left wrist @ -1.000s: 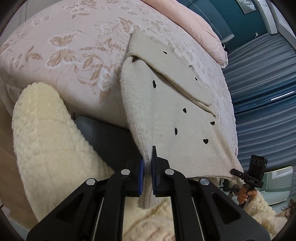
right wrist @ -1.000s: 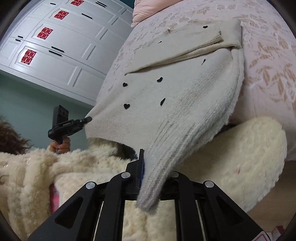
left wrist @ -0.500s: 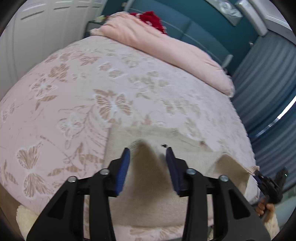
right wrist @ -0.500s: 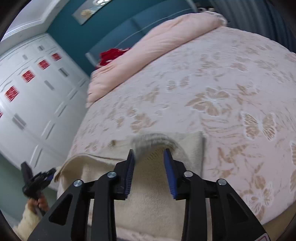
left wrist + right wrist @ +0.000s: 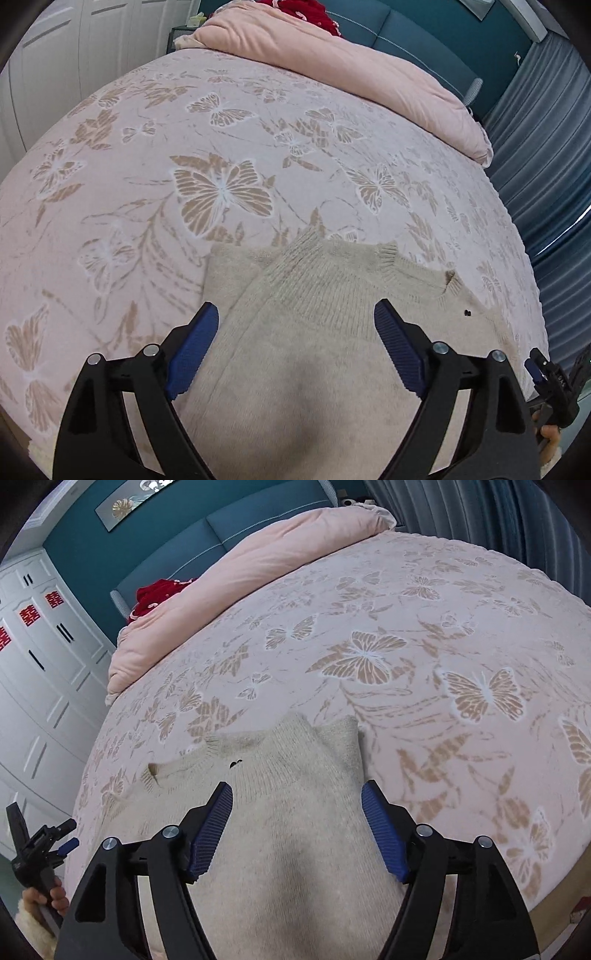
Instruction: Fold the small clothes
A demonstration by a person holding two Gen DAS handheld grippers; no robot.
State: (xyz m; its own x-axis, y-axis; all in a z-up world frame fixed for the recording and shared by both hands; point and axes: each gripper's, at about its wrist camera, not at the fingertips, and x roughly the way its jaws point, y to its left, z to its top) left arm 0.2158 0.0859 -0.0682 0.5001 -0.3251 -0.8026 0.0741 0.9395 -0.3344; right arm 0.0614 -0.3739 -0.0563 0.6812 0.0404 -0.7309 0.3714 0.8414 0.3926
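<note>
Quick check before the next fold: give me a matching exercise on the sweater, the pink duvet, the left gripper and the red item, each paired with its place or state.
Things:
1. beige sweater
2. pink duvet
3. left gripper
4. red item

States:
A. jaws wide, nothing clamped
B. bunched along the far end of the bed
C. lying folded on the butterfly bedspread
D. tucked behind the duvet, by the headboard

Pairs: 1-C, 2-B, 3-A, 4-D

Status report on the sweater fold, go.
Left hand-held gripper and right hand-held gripper both open, jaws just spread, nothing pinched. Beige sweater lies folded on the butterfly bedspread. Nothing in the way.
</note>
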